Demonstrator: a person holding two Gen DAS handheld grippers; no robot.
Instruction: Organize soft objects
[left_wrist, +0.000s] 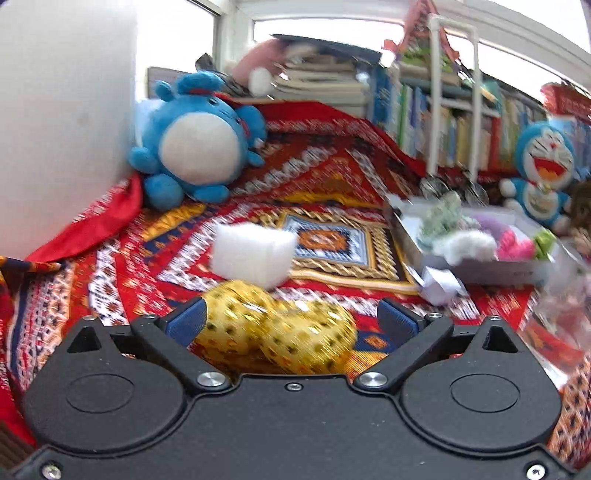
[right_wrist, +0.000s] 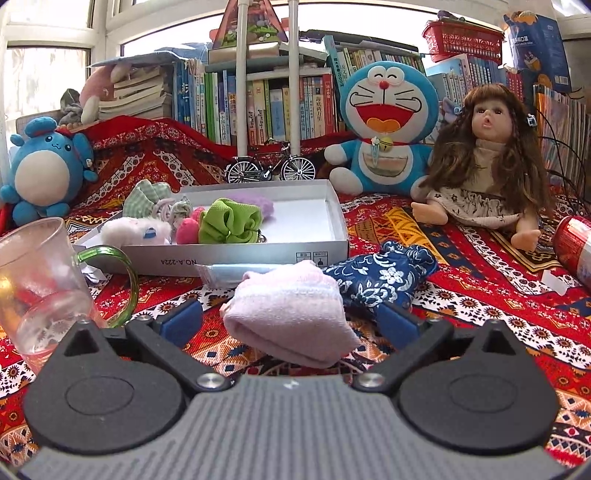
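In the left wrist view my left gripper (left_wrist: 291, 319) is open, with a shiny gold spotted soft object (left_wrist: 277, 328) lying on the patterned cloth between its fingers. A white foam block (left_wrist: 253, 254) lies just beyond it. In the right wrist view my right gripper (right_wrist: 291, 317) is open around a folded pink sock (right_wrist: 291, 317) on the cloth. A blue floral fabric pouch (right_wrist: 384, 277) lies just behind the sock. The white box (right_wrist: 332, 243) holds a green scrunchie (right_wrist: 229, 223), pink, purple and white fluffy items; it also shows in the left wrist view (left_wrist: 413, 243).
A glass mug with green handle (right_wrist: 44, 280) stands at the left of the right gripper. A Doraemon plush (right_wrist: 384, 129), a doll (right_wrist: 484, 162), a blue round plush (right_wrist: 44, 173), a toy bicycle (right_wrist: 269, 168), a red can (right_wrist: 576, 247) and bookshelves ring the cloth.
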